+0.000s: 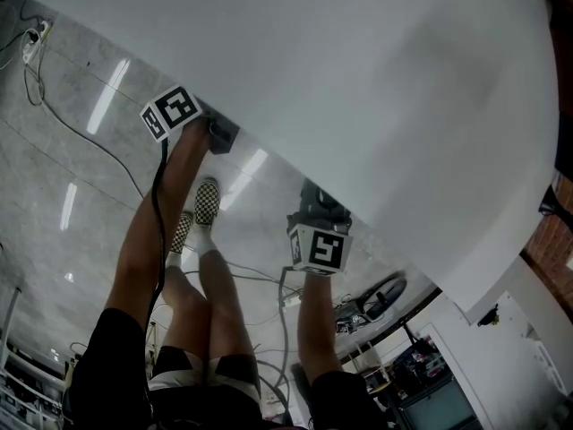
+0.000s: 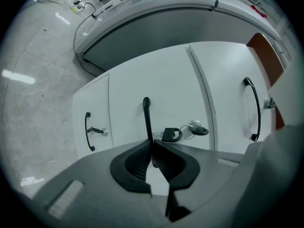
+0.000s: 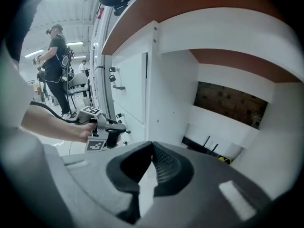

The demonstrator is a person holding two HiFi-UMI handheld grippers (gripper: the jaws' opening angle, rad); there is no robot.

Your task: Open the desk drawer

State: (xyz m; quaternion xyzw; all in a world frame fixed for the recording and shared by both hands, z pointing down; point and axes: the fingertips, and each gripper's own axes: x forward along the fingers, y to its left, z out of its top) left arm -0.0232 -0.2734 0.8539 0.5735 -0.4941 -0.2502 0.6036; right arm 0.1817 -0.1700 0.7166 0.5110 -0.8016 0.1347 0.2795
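Note:
The white drawer unit [image 2: 156, 80] fills the left gripper view, with three fronts side by side. My left gripper [image 2: 152, 147] is shut on the black bar handle [image 2: 147, 115] of the middle front; the pads press on the bar's near end. From the head view this gripper [image 1: 219, 136] reaches under the white desk top [image 1: 376, 79], which hides the drawers. My right gripper [image 3: 152, 145] is shut with nothing in it and points into the open knee space under the desk. Its marker cube [image 1: 319, 249] hangs at the desk edge. The right gripper view also catches the left gripper [image 3: 119, 127] at the drawer fronts.
A key with a black fob [image 2: 183, 132] hangs from a lock beside the held handle. Two more black handles [image 2: 87, 131] [image 2: 254, 109] sit on the neighbouring fronts. Cables [image 1: 63, 115] and a power strip [image 1: 34, 41] lie on the grey floor. Another person [image 3: 57, 65] stands far off.

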